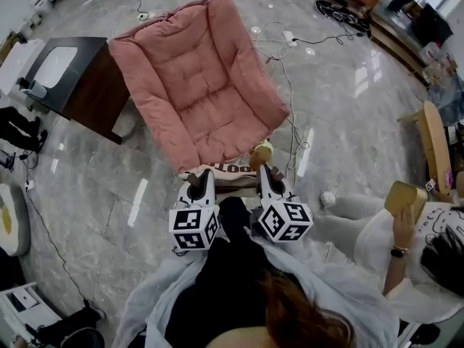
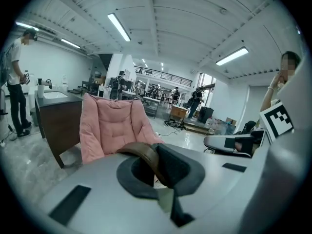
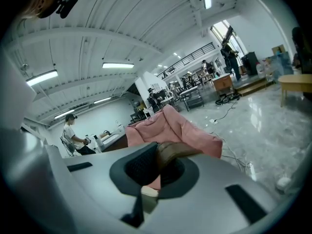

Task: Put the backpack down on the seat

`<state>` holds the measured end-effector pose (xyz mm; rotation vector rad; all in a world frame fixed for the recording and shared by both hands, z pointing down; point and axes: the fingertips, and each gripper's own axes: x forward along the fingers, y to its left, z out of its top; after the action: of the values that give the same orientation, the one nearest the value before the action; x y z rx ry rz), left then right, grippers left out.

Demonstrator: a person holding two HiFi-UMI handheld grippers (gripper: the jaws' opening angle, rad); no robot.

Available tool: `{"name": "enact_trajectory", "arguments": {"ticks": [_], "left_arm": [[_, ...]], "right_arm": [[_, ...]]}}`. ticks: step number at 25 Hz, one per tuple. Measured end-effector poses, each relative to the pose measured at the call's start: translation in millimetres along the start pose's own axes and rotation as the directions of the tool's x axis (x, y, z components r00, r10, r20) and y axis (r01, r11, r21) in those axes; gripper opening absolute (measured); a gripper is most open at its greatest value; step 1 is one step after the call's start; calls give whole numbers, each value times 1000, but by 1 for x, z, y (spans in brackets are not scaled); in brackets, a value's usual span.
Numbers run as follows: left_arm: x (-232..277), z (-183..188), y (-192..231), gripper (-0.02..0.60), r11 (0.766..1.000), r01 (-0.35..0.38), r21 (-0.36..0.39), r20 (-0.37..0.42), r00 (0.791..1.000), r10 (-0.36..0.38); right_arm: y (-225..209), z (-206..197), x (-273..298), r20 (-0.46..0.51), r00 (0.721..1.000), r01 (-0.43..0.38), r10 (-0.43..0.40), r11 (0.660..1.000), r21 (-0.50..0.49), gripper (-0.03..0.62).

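Observation:
The backpack (image 1: 226,173), beige with brown straps, hangs just in front of the pink cushioned chair (image 1: 196,85), near its front edge. My left gripper (image 1: 204,179) is shut on a brown strap (image 2: 144,154) of the backpack. My right gripper (image 1: 265,172) is shut on another brown strap (image 3: 174,151). The two grippers are side by side, close to my body. The pink chair (image 2: 114,123) stands ahead of the left jaws and also shows beyond the right jaws as the pink chair (image 3: 176,127). Most of the backpack's body is hidden below the grippers.
A dark wooden cabinet (image 1: 81,80) stands left of the chair. Cables (image 1: 290,46) run over the marble floor behind and right of it. A seated person (image 1: 406,249) is at my right, with a wooden stool (image 1: 433,143) beyond. A small white ball (image 1: 328,198) lies on the floor.

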<state>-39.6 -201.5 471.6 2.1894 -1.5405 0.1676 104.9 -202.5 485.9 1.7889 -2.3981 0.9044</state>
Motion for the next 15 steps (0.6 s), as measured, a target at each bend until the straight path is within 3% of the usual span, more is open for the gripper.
{"name": "enact_trajectory", "arguments": {"ticks": [15], "left_arm": [[114,41,1,12,1000,24,8,-45,999,-24]], "right_arm": [[-50,46,80,-50,999,9,-6,998,56,9]]}}
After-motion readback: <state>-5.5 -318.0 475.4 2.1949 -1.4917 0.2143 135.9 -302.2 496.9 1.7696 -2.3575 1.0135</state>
